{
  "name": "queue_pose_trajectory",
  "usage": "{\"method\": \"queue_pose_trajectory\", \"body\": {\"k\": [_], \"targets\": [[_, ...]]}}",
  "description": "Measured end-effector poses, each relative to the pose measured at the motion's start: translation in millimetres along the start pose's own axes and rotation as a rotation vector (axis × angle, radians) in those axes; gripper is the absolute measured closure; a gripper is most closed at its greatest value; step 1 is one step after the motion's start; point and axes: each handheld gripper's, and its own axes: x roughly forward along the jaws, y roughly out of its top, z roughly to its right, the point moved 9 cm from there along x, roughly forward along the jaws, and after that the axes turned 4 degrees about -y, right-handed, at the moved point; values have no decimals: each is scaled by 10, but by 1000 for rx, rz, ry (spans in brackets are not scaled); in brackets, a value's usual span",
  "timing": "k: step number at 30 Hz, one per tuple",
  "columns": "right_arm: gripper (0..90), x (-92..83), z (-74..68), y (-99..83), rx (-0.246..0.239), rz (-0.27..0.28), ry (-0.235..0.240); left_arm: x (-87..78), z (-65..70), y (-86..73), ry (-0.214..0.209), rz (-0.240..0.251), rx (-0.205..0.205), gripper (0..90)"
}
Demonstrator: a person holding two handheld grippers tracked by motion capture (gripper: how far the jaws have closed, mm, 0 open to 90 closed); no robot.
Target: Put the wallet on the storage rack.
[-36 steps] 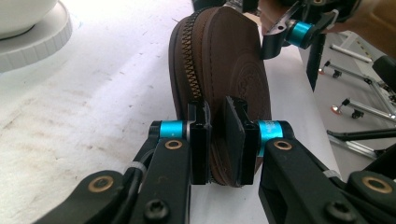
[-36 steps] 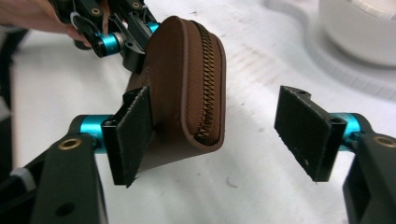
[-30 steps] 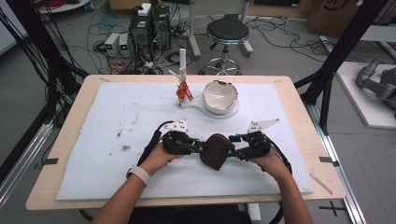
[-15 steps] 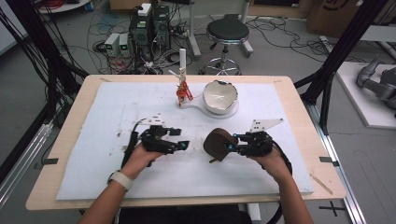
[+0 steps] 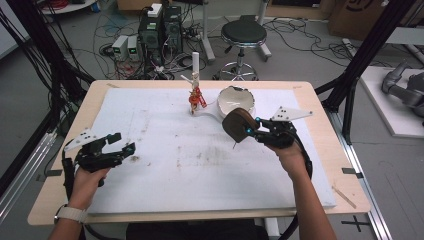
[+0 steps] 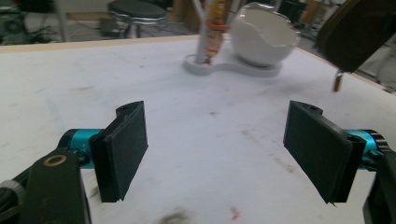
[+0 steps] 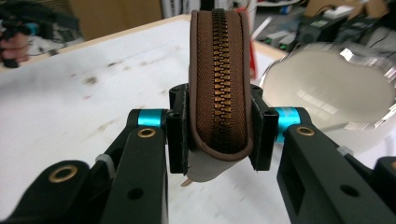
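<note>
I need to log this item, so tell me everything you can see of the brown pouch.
The brown pouch is a small rounded case, leather-like, with a closed brass-coloured zip along its edge and a pull tab dangling below. The right gripper clamps it between its jaws, held edge-up above the table, near the white bowl.

Black stool beyond table; computer boxes, cables on floor.
</note>
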Motion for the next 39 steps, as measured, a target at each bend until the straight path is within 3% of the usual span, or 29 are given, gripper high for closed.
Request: {"method": "queue_pose_trajectory", "body": {"k": [2, 5, 10, 17, 27, 30, 37, 39], "targets": [[663, 26, 60, 97, -14, 5, -24, -30, -79, -32, 30, 19, -26, 216], [663, 69, 140, 223, -29, 16, -43, -44, -131, -64, 53, 27, -32, 216], [662, 177, 287, 363, -43, 12, -77, 6, -137, -72, 46, 54, -72, 216], [662, 354, 532, 482, -99, 0, -185, 46, -85, -85, 29, 51, -66, 216], [662, 533, 777, 403, -154, -36, -256, 17, -95, -58, 22, 76, -66, 216], [661, 614, 799, 348, -191, -65, -263, 26, -96, -64, 21, 73, -66, 216], [660, 824, 800, 237, -338, -142, -309, 36, -79, -74, 16, 70, -64, 216], [654, 872, 798, 183, -350, -181, -326, 32, -79, -75, 16, 71, -66, 217]]}}
